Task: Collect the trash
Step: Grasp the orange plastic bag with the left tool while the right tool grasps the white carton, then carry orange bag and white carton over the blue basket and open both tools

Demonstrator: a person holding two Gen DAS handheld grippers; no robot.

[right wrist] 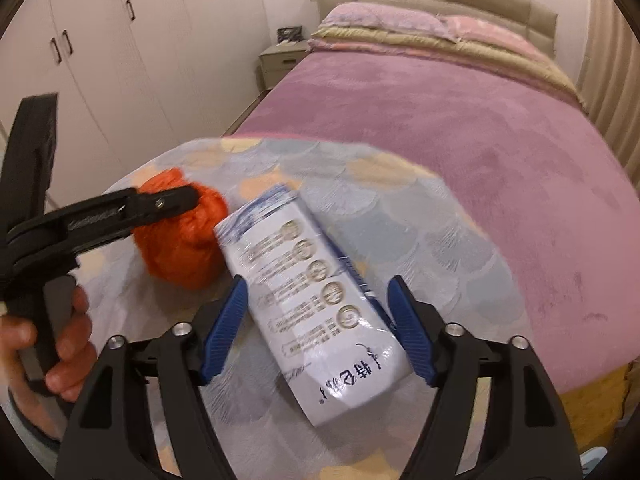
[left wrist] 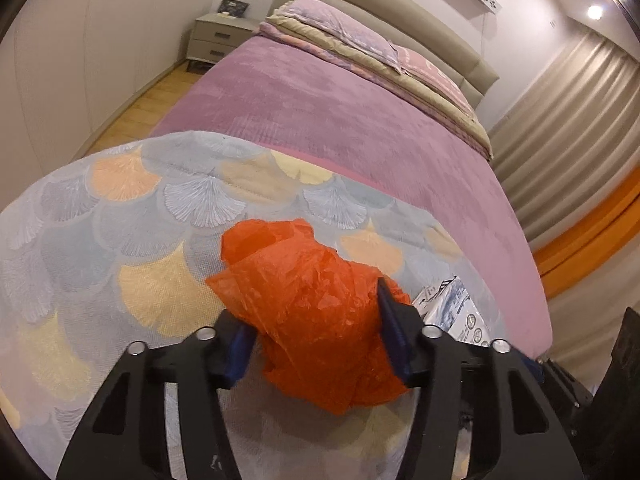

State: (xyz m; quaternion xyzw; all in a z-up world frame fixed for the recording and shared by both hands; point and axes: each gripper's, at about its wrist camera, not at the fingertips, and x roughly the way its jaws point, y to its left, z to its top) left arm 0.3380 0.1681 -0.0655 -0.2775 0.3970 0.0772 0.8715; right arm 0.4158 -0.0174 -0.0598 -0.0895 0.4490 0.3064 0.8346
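A crumpled orange plastic bag (left wrist: 304, 288) lies on the scallop-patterned blanket (left wrist: 160, 220) at the foot of the bed. My left gripper (left wrist: 316, 340) is shut on it, with both blue pads pressed into its sides. The right wrist view shows the same bag (right wrist: 180, 248) under the left gripper's fingers (right wrist: 168, 204). Just right of the bag lies a white and blue milk carton (right wrist: 304, 264), tilted on the blanket (right wrist: 400, 208). My right gripper (right wrist: 320, 320) is open and straddles the carton, its pads close to the carton's sides. Only a corner of the carton (left wrist: 456, 312) shows in the left wrist view.
Beyond the blanket the bed has a purple cover (left wrist: 360, 112) and folded bedding with pillows (left wrist: 340, 28) at the headboard. A nightstand (left wrist: 220, 36) and wardrobe doors (right wrist: 100, 40) stand to the left, curtains (left wrist: 560, 120) to the right. A person's hand (right wrist: 68, 332) holds the left gripper's handle.
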